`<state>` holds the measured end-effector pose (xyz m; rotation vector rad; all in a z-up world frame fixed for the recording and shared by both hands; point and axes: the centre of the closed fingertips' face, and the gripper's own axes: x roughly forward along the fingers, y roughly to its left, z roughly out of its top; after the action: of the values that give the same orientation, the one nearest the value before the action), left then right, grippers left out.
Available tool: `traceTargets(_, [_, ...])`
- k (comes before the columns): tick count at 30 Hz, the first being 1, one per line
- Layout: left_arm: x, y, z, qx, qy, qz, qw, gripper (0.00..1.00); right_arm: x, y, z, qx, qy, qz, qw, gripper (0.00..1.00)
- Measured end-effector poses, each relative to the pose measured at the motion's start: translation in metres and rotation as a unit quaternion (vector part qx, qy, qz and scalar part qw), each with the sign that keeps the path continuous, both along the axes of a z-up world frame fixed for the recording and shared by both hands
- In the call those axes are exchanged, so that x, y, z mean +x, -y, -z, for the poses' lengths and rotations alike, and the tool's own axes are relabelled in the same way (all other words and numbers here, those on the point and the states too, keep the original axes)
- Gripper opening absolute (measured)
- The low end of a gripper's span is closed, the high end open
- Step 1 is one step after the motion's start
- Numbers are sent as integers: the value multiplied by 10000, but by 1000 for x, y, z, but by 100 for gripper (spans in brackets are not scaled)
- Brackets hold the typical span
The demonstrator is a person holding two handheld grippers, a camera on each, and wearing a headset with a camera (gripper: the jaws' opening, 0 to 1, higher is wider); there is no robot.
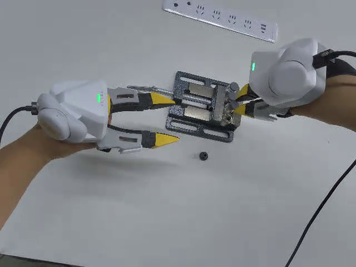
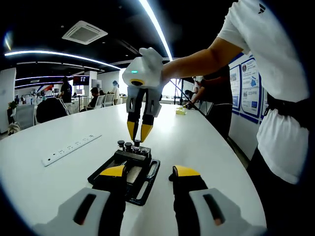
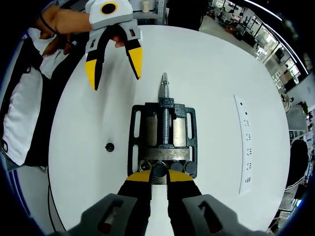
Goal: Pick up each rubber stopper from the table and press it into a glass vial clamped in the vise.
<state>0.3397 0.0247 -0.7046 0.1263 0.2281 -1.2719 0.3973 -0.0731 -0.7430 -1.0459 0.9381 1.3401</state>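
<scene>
A dark metal vise (image 1: 201,105) lies flat on the white table with several small glass vials (image 3: 172,167) clamped in a row at its right end. Black stoppers cap the vials (image 2: 124,144). My right gripper (image 1: 242,106) hangs over that row with its jaws almost together, shut on a black rubber stopper (image 3: 158,169) at the mouth of a middle vial. In the left gripper view the right gripper (image 2: 139,132) points straight down at the vials. My left gripper (image 1: 167,118) is open with nothing in it, just left of the vise. One loose stopper (image 1: 204,156) lies on the table in front of the vise.
A white power strip (image 1: 222,19) lies at the far edge of the table. The vise screw (image 3: 165,93) sticks out toward the left gripper (image 3: 114,61). A black cable (image 1: 325,206) trails down the right side. People sit and stand in the room behind.
</scene>
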Motion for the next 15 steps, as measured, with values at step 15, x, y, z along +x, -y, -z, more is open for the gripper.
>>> traceTargets(15, [0, 0, 2, 21, -4, 14, 10000, 35, 0, 1, 5, -156, -15, -134, 9998, 11])
